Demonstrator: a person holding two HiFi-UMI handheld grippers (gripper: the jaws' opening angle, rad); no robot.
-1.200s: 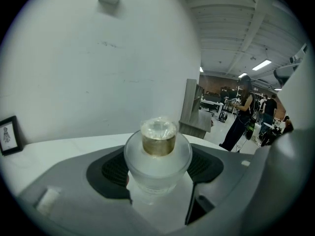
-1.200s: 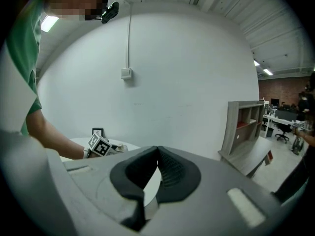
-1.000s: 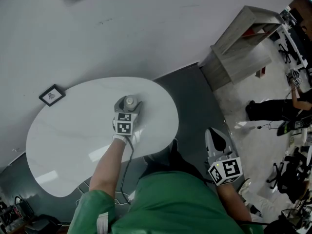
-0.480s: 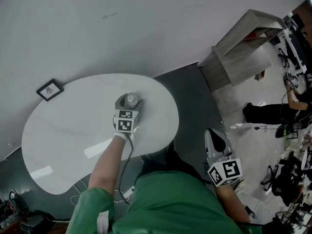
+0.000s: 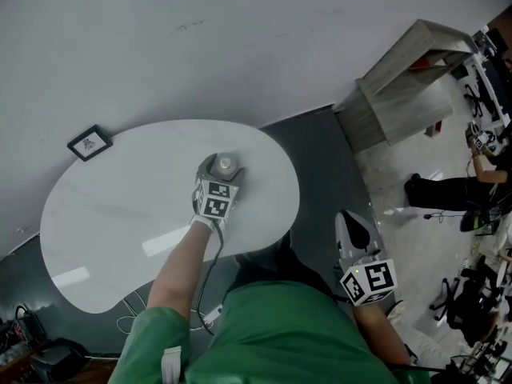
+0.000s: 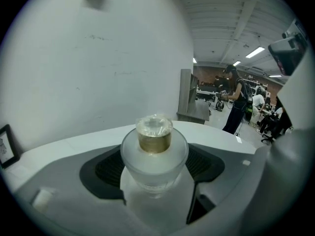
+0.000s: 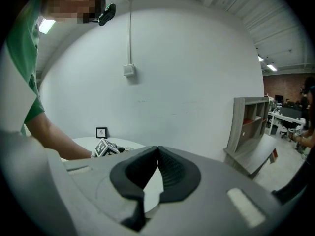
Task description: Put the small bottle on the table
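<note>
A small frosted bottle [image 6: 153, 161] with a gold neck and clear cap sits upright between the jaws of my left gripper [image 6: 155, 168], which is shut on it. In the head view the bottle [image 5: 226, 165] shows as a pale round top just beyond the left gripper [image 5: 218, 174], over the middle of the white oval table [image 5: 120, 214]. Whether its base touches the tabletop is hidden. My right gripper [image 5: 358, 234] hangs off the table's right side, over the grey floor. Its dark pads [image 7: 170, 173] meet at the tips, with nothing between them.
A small framed picture [image 5: 90, 142] stands at the table's far left edge. A grey wooden shelf unit [image 5: 404, 78] stands against the wall at the right. Cables and a power strip [image 5: 210, 316] lie on the floor below the table's near edge. People and office chairs are at the far right.
The left gripper with the bottle has shifted slightly right and toward me over the table. The right gripper has stayed in place.
</note>
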